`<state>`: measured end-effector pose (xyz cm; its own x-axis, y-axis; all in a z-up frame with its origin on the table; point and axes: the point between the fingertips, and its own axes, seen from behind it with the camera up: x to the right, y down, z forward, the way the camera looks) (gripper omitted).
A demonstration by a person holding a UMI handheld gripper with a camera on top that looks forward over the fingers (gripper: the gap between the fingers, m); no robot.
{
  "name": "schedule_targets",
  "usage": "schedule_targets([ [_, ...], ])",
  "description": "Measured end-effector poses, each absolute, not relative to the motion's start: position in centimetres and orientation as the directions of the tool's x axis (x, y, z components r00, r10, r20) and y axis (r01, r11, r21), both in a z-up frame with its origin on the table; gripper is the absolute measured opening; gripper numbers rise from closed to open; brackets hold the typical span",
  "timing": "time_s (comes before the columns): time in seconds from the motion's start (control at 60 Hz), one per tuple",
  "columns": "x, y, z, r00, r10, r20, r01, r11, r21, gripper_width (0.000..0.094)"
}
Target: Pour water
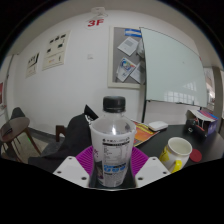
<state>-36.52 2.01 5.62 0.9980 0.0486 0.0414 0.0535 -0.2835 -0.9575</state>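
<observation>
A clear plastic water bottle [111, 140] with a black cap and a blue-and-white label stands upright between my fingers. My gripper [111, 168] is shut on the bottle, with the purple pads [84, 160] pressing on its lower body from both sides. The bottle is held up above the table. A yellow cup [176, 153] with a white inside stands on the dark table, to the right of the bottle and lower down.
The dark table [165, 135] carries a white flat object [157, 126] and a colourful box [203, 121] at the right. A chair [17, 130] stands at the left. A whiteboard [172, 65] and posters hang on the far wall.
</observation>
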Motion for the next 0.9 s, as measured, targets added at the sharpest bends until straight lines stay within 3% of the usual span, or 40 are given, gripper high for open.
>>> schedule_targets([
  [0.1, -37.2, 2.1, 5.6, 0.996, 0.075, 0.045, 0.065, -0.281, -0.958, 0.0389],
  [0.25, -38.3, 1.6, 7.9, 0.995, 0.092, 0.030, 0.052, -0.249, -0.967, 0.0389],
  [0.317, -38.8, 1.6, 10.4, 0.991, 0.115, -0.066, -0.038, -0.227, -0.973, 0.0386],
  [0.417, -40.3, 1.5, 15.5, 0.921, 0.171, -0.349, -0.312, -0.211, -0.926, 0.0388],
  [0.55, -41.9, 1.0, 22.2, 0.537, 0.315, -0.782, -0.739, -0.272, -0.617, 0.0387],
  [0.667, -39.1, 0.7, 25.7, 0.128, 0.332, -0.935, -0.919, -0.315, -0.238, 0.0385],
  [0.9, -30.8, 2.4, 22.0, -0.471, 0.262, -0.843, -0.869, -0.300, 0.392, 0.0386],
])
